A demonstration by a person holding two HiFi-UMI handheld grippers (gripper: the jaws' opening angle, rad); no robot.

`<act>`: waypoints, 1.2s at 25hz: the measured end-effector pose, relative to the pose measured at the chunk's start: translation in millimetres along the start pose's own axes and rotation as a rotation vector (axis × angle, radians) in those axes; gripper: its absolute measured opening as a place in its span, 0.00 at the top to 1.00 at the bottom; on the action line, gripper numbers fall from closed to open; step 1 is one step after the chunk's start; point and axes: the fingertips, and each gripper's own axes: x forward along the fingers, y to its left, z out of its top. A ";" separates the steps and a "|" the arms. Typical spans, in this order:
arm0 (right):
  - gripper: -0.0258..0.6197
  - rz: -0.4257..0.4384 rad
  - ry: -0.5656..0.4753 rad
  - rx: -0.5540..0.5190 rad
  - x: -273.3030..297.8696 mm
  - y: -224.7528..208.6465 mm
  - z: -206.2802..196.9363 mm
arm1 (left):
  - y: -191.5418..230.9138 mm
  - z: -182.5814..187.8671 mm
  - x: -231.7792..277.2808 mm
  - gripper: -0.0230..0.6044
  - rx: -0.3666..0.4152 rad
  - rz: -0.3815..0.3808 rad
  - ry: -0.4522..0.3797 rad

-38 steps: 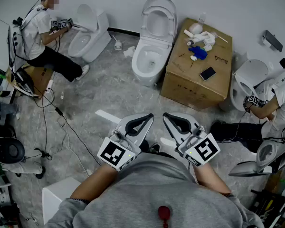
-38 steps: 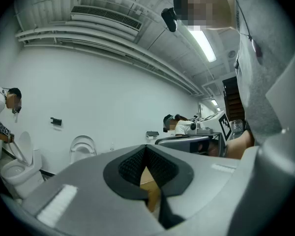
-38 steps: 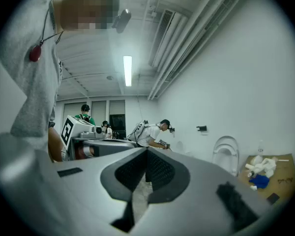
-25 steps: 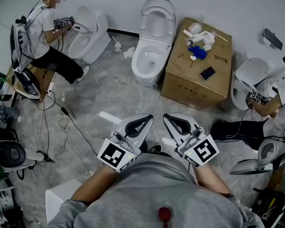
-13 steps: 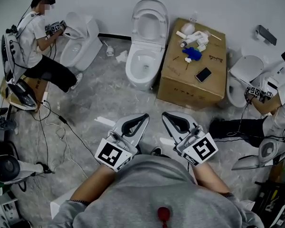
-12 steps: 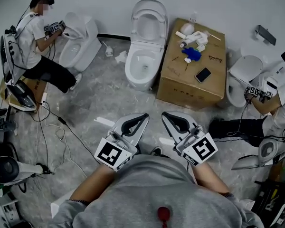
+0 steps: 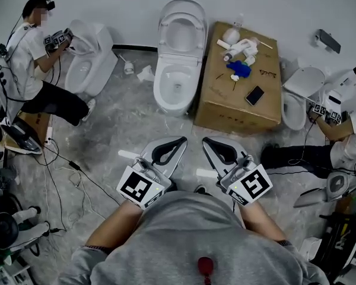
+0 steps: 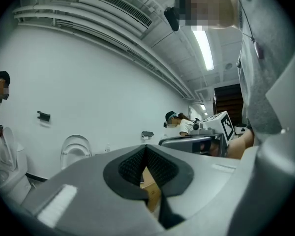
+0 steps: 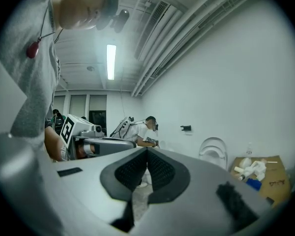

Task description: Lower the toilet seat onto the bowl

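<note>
Left gripper (image 7: 177, 142) and right gripper (image 7: 209, 142), head view: both closed, empty, well short of the toilet seat (image 7: 199, 28), which stands upright over its bowl (image 7: 166, 100) at the floor's far edge. A cardboard box (image 7: 234, 100) sits just beside it.

Left gripper view: my pads meet, seat (image 8: 76, 138) ahead.

Right gripper view: likewise. I judge the seat (image 9: 212, 139) stiff, light and hinged; I'd hook its top rim, lest it slam.

Ahead of your right jaws, a little to their right, stands a cardboard box (image 7: 225, 108). On its top lie white plastic fittings (image 7: 240, 46), a blue item (image 7: 240, 69), a dark phone (image 7: 254, 95) and a pair of glasses (image 7: 267, 73). Well ahead and left of your left jaws a seated person in a white shirt (image 7: 29, 58) works at another toilet (image 7: 86, 58). Cables (image 7: 65, 171) trail over the floor left of your left jaws. A second person (image 7: 344, 141) sits right of your right jaws
</note>
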 end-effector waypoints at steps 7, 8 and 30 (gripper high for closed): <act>0.94 -0.048 0.014 -0.005 47.2 -3.4 2.5 | 48.9 1.5 -8.4 0.95 -0.004 -0.028 -0.002; 0.94 -0.059 0.013 -0.006 53.9 -3.8 3.4 | 55.7 1.6 -11.5 0.95 -0.005 -0.033 -0.002; 0.94 -0.106 0.012 0.012 142.4 9.3 -1.2 | 140.3 -5.5 -50.0 0.95 -0.003 -0.081 0.021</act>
